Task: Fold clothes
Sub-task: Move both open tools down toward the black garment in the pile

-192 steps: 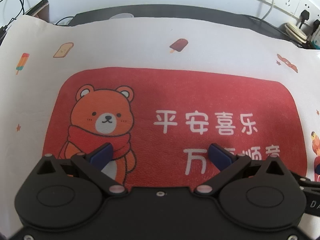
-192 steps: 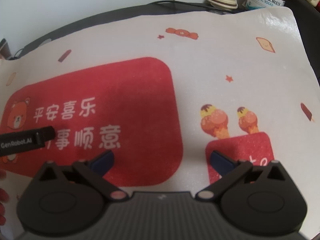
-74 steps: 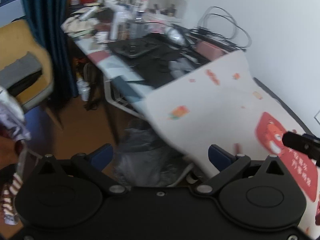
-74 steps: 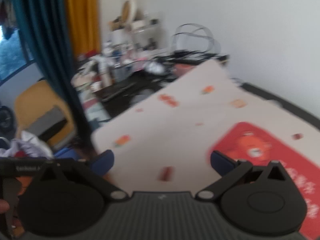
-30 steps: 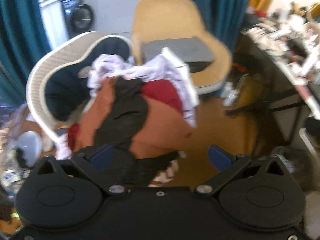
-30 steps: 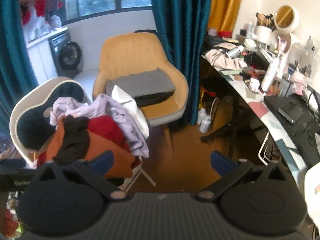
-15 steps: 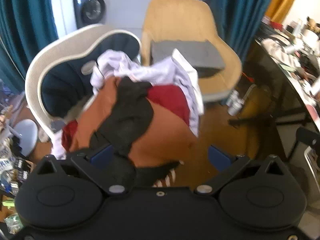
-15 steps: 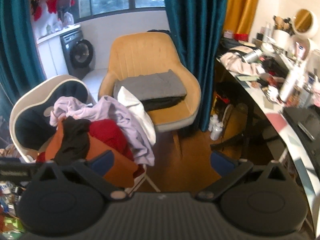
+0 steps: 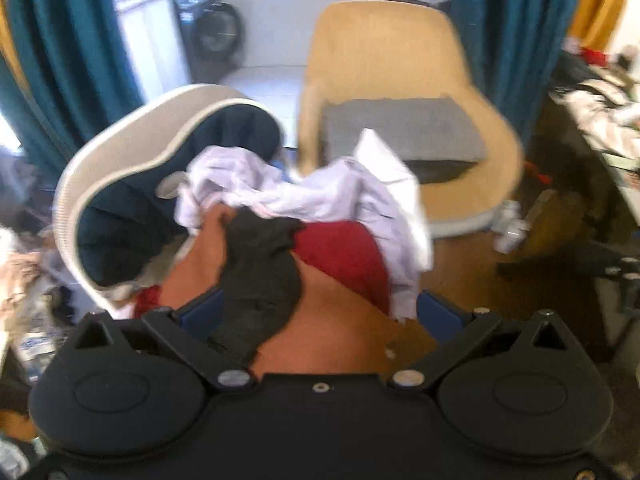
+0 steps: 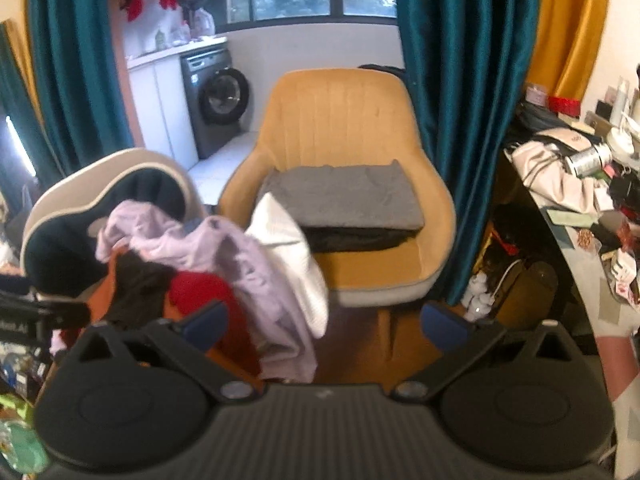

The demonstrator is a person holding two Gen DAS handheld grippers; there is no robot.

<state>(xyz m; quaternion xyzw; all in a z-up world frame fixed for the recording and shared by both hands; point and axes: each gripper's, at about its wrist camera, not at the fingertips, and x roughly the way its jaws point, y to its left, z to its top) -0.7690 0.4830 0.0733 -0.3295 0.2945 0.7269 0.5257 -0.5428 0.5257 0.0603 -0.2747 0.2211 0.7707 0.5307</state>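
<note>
Probably home: washing machine [image 10: 218, 102], armchair [image 10: 344, 128].

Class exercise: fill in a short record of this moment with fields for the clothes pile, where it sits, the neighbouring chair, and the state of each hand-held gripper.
Clothes pile: unfolded heap of orange, black, red, lilac and white garments
Pile sits on: white-rimmed dark chair
Neighbouring chair: mustard armchair holding a folded grey item
Left hand-held gripper: open, right over the pile
Right hand-held gripper: open, empty, farther back

two chairs [image 10: 344, 152] [image 10: 92, 184], five heaped garments [image 10: 208, 252], one washing machine [image 10: 218, 96].
</note>
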